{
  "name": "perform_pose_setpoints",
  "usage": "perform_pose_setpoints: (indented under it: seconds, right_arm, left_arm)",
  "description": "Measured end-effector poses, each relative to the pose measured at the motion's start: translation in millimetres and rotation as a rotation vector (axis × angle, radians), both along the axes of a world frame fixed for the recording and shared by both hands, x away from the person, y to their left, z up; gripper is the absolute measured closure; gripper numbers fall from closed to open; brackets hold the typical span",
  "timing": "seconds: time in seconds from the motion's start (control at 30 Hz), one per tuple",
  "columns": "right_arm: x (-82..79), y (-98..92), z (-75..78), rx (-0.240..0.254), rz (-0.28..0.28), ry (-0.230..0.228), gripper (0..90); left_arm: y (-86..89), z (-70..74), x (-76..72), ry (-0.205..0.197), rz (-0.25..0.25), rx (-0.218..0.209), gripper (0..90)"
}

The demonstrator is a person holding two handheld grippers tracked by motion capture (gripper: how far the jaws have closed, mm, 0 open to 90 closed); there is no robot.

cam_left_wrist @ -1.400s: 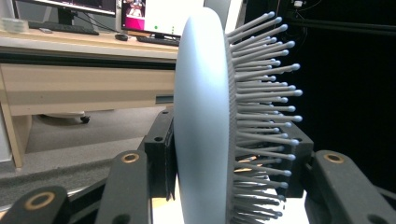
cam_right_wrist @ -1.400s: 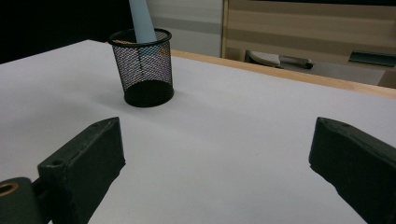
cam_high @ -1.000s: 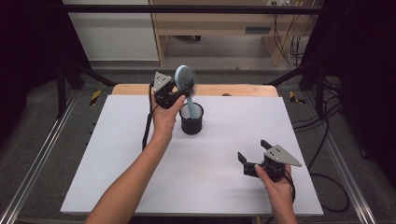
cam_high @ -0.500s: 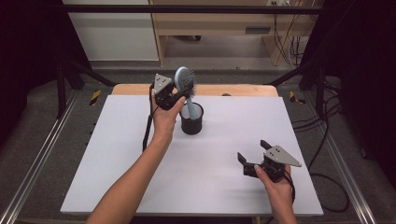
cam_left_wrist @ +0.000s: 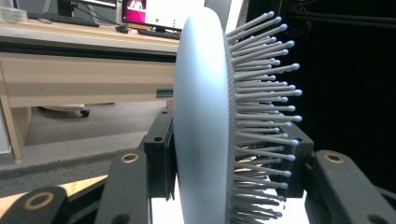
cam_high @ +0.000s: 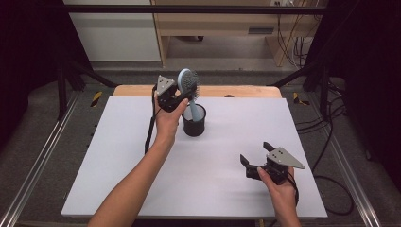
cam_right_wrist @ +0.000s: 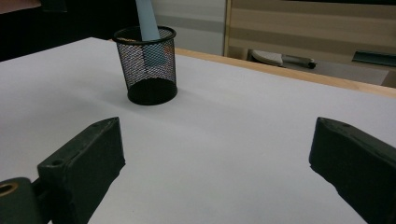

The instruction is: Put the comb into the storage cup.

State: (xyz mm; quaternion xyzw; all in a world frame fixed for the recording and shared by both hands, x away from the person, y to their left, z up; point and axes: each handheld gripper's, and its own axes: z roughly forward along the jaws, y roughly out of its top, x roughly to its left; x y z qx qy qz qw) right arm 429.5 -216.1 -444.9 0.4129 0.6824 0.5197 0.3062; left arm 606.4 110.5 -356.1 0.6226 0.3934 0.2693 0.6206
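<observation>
A pale blue hairbrush (cam_high: 188,82) stands upright with its handle (cam_right_wrist: 148,23) down in a black mesh cup (cam_high: 194,120) near the back of the white tabletop. My left gripper (cam_high: 184,97) is shut on the brush head. In the left gripper view, one pad lies against the smooth back of the hairbrush (cam_left_wrist: 201,116) and the other against the bristle tips. My right gripper (cam_high: 255,152) rests low at the front right of the table, open with nothing between its jaws. It faces the cup (cam_right_wrist: 147,65) from a distance.
The white tabletop (cam_high: 227,142) has a wooden strip (cam_high: 246,91) along its back edge. Metal rails (cam_high: 38,165) run along the left side, and cables (cam_high: 331,142) trail on the floor at the right. A wooden desk (cam_high: 217,23) stands beyond the table.
</observation>
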Motion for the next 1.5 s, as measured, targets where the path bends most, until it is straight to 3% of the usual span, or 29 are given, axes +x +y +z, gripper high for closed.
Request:
perform_pose_setpoints:
  seconds: [0.3,0.47,1.5]
  right_arm:
    - [0.0,0.8,0.0,-0.003,0.004,0.001,3.4]
    - [0.2,1.0,-0.4,-0.005,0.003,0.002,3.4]
    - [1.2,3.0,-1.7,-0.010,0.009,0.008,3.4]
  left_arm:
    - [-1.1,-5.8,0.7,0.012,-0.004,-0.001,50.1]
    - [2.1,-5.5,2.7,0.019,-0.011,-0.039,50.1]
    - [0.5,-15.8,4.9,0.043,-0.010,-0.038,49.8]
